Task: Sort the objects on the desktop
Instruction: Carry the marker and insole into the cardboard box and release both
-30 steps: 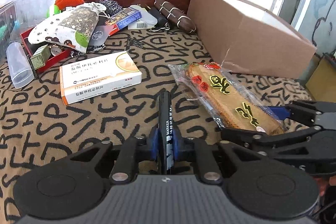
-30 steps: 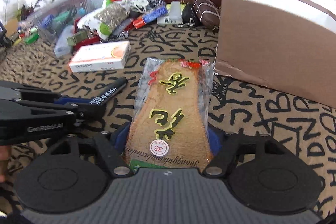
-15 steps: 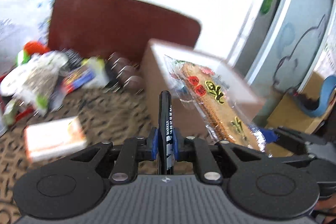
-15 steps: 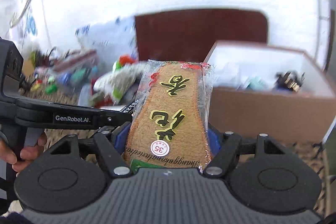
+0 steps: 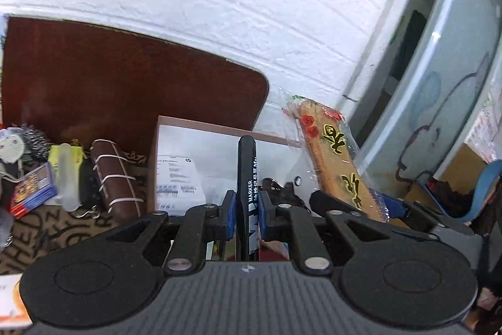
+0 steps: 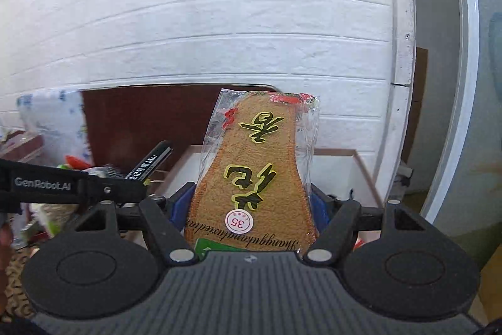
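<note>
Left gripper point(image 5: 244, 211): pinching the marker point(image 5: 246, 178) between its blue pads, low on the barrel.
Right gripper point(image 6: 249, 211): pinching the insole pack point(image 6: 259, 165) across its heel end.
Marker: black, with white "MARKER" print; its long axis runs straight ahead from the gripper, cap end far, held up over the near edge of the box point(image 5: 200, 159).
Insole pack: tan insole with black-and-yellow characters and a round "35" sticker, in a clear wrapper; long axis points forward and up, toe end far, raised above the box.
Box: brown cardboard, open top, white inside, some items already at the bottom; it lies ahead of and below both grippers.
Key relation: both things hang over the box mouth, the right gripper just right of the left; neither looks clearly nearer.
Judged step: lowering or releasing into the box. The long pack may catch the rim if dropped tilted.
Worktop point(image 5: 47, 225): letter-print cloth; clutter lies left of the box.
</note>
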Demonstrator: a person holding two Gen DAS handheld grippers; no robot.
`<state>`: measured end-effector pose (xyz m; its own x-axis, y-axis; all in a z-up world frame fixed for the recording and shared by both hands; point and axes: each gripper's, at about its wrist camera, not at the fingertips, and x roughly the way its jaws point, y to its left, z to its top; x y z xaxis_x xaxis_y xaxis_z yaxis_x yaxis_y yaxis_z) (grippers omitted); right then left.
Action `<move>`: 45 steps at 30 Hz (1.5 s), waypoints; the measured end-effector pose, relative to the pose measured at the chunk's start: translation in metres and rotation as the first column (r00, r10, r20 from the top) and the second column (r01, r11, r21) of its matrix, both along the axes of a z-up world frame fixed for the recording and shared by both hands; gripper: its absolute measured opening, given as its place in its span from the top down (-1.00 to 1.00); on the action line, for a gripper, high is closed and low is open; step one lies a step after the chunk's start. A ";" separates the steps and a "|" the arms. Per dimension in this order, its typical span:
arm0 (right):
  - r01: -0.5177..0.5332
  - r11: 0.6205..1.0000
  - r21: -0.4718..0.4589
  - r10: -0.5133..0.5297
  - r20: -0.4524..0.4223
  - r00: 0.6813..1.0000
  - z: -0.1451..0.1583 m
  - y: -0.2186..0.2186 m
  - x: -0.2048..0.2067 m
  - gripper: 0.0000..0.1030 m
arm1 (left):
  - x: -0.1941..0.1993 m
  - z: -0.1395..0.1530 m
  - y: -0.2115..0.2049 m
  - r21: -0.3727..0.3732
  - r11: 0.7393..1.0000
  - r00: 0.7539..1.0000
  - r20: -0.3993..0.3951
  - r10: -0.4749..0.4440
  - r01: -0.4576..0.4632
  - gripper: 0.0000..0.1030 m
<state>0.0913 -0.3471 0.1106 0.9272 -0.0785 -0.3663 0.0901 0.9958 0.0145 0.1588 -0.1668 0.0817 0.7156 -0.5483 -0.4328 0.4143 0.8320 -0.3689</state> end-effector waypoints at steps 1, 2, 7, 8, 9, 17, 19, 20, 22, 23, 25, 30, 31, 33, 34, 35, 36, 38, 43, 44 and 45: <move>0.008 1.000 -0.003 -0.008 -0.007 1.000 -0.004 -0.002 0.010 -0.39 | 0.009 -0.002 -0.005 0.004 1.000 1.000 -0.007 0.004 -0.004 0.74; 0.013 1.000 -0.006 -0.013 -0.013 1.000 -0.008 -0.005 0.021 -0.39 | 0.017 -0.006 -0.009 0.010 1.000 1.000 -0.011 0.003 -0.003 0.74; 0.023 1.000 -0.017 -0.025 -0.081 0.996 -0.029 -0.003 0.065 -0.40 | 0.051 -0.023 -0.025 0.059 0.998 0.999 -0.043 0.024 -0.021 0.75; 0.019 1.000 -0.019 -0.021 -0.115 0.993 -0.034 -0.003 0.074 -0.40 | 0.058 -0.026 -0.025 0.061 0.998 0.998 -0.060 0.027 -0.023 0.75; 0.009 1.000 -0.008 -0.010 -0.156 0.988 -0.039 -0.004 0.084 -0.40 | 0.065 -0.031 -0.025 0.057 0.998 0.997 -0.079 0.026 -0.022 0.75; -0.009 0.999 -0.046 -0.006 -0.319 0.948 -0.069 0.000 0.131 -0.41 | 0.093 -0.058 -0.031 0.077 0.997 0.990 -0.140 0.033 -0.022 0.74; -0.018 0.999 -0.034 0.005 -0.352 0.936 -0.071 -0.001 0.134 -0.46 | 0.093 -0.058 -0.032 0.079 0.997 0.992 -0.121 0.018 -0.008 0.74; -0.023 0.999 -0.026 0.012 -0.356 0.934 -0.070 -0.002 0.133 -0.46 | 0.092 -0.057 -0.032 0.076 0.997 0.994 -0.107 0.016 -0.008 0.66; -0.004 1.000 -0.030 -0.006 -0.342 0.940 -0.069 -0.004 0.130 -0.59 | 0.090 -0.055 -0.030 0.042 0.999 0.995 -0.095 -0.018 0.022 0.28; 0.006 0.999 -0.033 -0.017 -0.334 0.942 -0.068 -0.005 0.127 -0.62 | 0.089 -0.053 -0.029 0.017 0.999 0.994 -0.097 -0.044 0.046 0.06; 0.009 0.999 -0.034 -0.019 -0.327 0.945 -0.066 -0.007 0.121 -0.80 | 0.082 -0.048 -0.029 0.005 0.998 0.994 -0.085 -0.065 0.065 -0.29; -0.014 0.999 -0.039 0.002 -0.290 0.957 -0.053 -0.009 0.093 -0.81 | 0.064 -0.041 -0.028 0.035 0.998 0.998 -0.021 -0.054 0.055 -0.65; -0.022 0.999 -0.034 0.012 -0.280 0.960 -0.050 -0.007 0.085 -0.80 | 0.061 -0.040 -0.026 0.028 0.998 0.998 -0.028 -0.056 0.057 -0.66; -0.037 0.999 -0.026 0.029 -0.262 0.965 -0.045 -0.003 0.071 -0.80 | 0.053 -0.040 -0.022 0.014 0.998 0.997 -0.048 -0.053 0.053 -0.75; -0.045 0.999 -0.026 0.037 -0.253 0.967 -0.043 0.000 0.063 -0.81 | 0.049 -0.039 -0.020 0.012 0.999 0.997 -0.053 -0.049 0.050 -0.78; -0.051 0.998 -0.028 0.043 -0.244 0.969 -0.041 0.003 0.055 -0.81 | 0.043 -0.038 -0.019 0.016 0.999 0.998 -0.051 -0.044 0.045 -0.83; -0.056 0.998 -0.032 0.048 -0.231 0.972 -0.039 0.007 0.047 -0.81 | 0.037 -0.038 -0.017 0.026 0.999 0.998 -0.041 -0.038 0.039 -0.84; -0.057 0.998 -0.037 0.048 -0.209 0.977 -0.036 0.015 0.032 -0.81 | 0.023 -0.035 -0.015 0.060 0.998 1.000 -0.008 -0.021 0.022 -0.84; -0.065 0.997 -0.045 0.058 -0.146 0.988 -0.028 0.036 -0.003 -0.81 | -0.015 -0.024 -0.004 0.128 0.992 0.998 0.060 0.002 -0.010 -0.87; -0.071 0.996 -0.046 0.064 -0.139 0.988 -0.026 0.040 -0.009 -0.81 | -0.022 -0.022 -0.001 0.137 0.990 0.998 0.068 0.004 -0.013 -0.87; -0.078 0.996 -0.049 0.071 -0.132 0.989 -0.025 0.044 -0.015 -0.81 | -0.029 -0.020 0.002 0.146 0.989 0.997 0.074 0.006 -0.017 -0.87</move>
